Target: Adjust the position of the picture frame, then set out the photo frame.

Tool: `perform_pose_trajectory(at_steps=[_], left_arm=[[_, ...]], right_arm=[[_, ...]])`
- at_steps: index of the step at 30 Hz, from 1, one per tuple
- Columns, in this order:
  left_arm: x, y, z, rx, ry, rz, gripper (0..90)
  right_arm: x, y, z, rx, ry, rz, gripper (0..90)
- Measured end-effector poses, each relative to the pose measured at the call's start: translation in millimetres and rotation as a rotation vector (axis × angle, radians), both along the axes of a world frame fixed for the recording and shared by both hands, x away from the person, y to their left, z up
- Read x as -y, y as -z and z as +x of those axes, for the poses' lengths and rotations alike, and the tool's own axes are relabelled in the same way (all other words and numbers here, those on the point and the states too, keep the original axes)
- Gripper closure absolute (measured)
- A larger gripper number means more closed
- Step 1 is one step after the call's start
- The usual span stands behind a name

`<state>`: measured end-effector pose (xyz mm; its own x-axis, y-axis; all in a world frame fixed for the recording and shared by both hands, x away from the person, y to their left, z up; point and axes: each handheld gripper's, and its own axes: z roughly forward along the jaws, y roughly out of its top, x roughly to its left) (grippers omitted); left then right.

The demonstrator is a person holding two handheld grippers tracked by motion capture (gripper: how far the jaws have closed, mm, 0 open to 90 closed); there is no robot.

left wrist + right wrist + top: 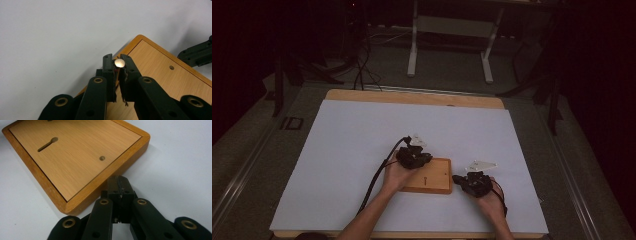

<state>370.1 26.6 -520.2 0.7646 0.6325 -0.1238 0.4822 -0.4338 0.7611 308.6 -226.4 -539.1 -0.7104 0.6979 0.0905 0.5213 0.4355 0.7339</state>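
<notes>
Small round metal disc [119, 63], prob. a knob or screw head, sits pinched at the tips of our left gripper [117, 65], just over the corner of the wooden board [432, 176]. The board lies flat on the white sheet [362, 145], near its front middle, w/ a keyhole slot [47, 144] and a small brass stud [102, 158] in its face. Our right gripper [119, 185] has its jaws fully together, holding nothing, tips pressed against the board's edge to brace it. We judge we're mid-step on the disc: turning or seating it. Next move needs a steady twist w/o slipping off, while the right keeps the board from sliding.
</notes>
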Motion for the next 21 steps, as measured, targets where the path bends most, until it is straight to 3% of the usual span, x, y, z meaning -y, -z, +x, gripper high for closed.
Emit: perform_pose_trajectory(at_steps=[5, 12, 14, 17, 21], left_arm=[[-1.0, -0.7, -1.7, 0.0, -0.031, 0.007, 83.9], [-5.8, 1.8, -1.0, -0.005, -0.025, -0.012, 82.8], [-8.7, 2.7, -1.2, -0.005, -0.023, -0.01, 71.9], [-13.6, 2.3, -4.2, -0.002, -0.018, -0.017, 63.2], [-21.3, 0.6, -10.7, 0.009, -0.022, -0.038, 59.3]], right_arm=[[2.5, -0.6, 0.7, 0.004, 0.007, 0.004, 89.7], [1.9, -1.3, 0.5, 0.005, 0.005, 0.004, 89.3], [1.4, -1.1, 0.8, 0.009, 0.007, 0.001, 88.1], [2.6, -1.9, 1.0, 0.017, 0.015, 0.005, 86.2], [3.7, -3.9, 3.4, 0.04, 0.027, 0.015, 82.5]])
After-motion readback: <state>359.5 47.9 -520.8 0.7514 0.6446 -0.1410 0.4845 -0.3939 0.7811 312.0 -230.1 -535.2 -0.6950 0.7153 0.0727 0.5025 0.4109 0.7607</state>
